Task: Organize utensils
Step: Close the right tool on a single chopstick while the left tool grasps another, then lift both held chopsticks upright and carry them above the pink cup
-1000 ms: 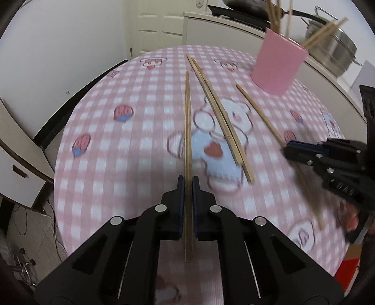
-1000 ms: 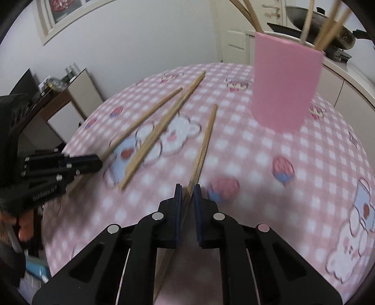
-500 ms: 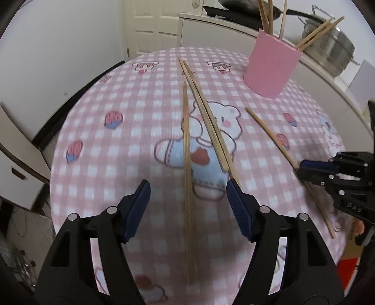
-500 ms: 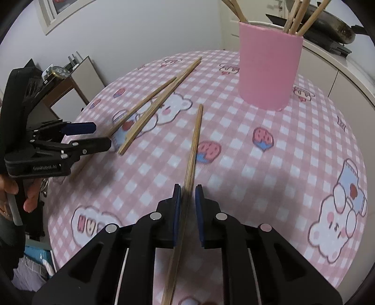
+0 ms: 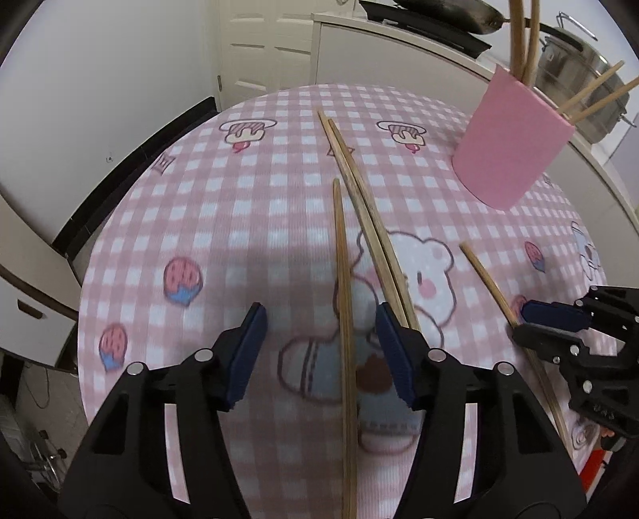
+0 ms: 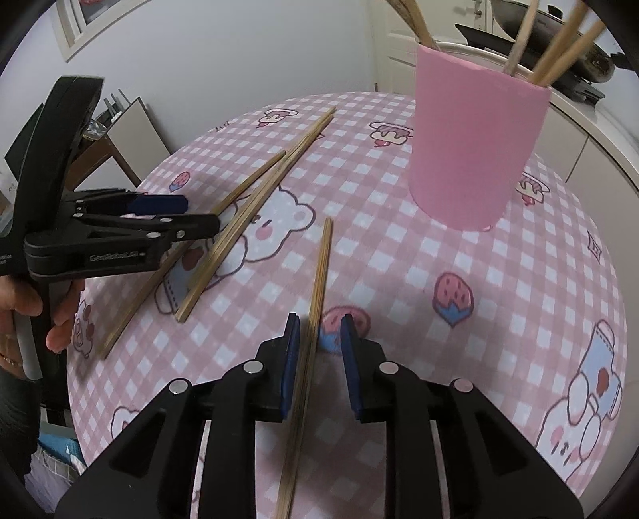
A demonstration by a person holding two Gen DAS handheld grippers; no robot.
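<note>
The left gripper (image 5: 319, 339) stood with its jaws well apart, having just been closing a little from a wider gape; a single bamboo chopstick (image 5: 343, 319) lay on the tablecloth (image 5: 223, 223) between the blue pads, touched by neither. The right gripper (image 6: 317, 351) was narrower, its jaws having just been opening; another chopstick (image 6: 315, 303) ran between them, close against the left-hand pad (image 6: 290, 359) and clear of the other. Neither stick appeared to be gripped. Both lay flat on the cloth.

In my judgement the step in hand was a release or re-grip: each claw straddled one stick without clamping it. The next move would call for closing squarely on a stick near its thick end, lifting it clear, tipping it upright and carrying it to the holder.

Just beside the left gripper's stick, a pair of chopsticks (image 5: 359, 199) lay side by side, touching along most of their length and angling toward the far edge of the round table. Four sticks therefore remained loose on the cloth.

The pink cup (image 6: 475, 147) stood upright on the far right of the table, well apart from both claws. It held several chopsticks (image 6: 567, 52) leaning against its rim, their ends projecting above; the exact count could not be told. Beyond it, a steel pot (image 5: 583, 80) and a dark pan (image 5: 439, 16) sat on the counter.
</note>
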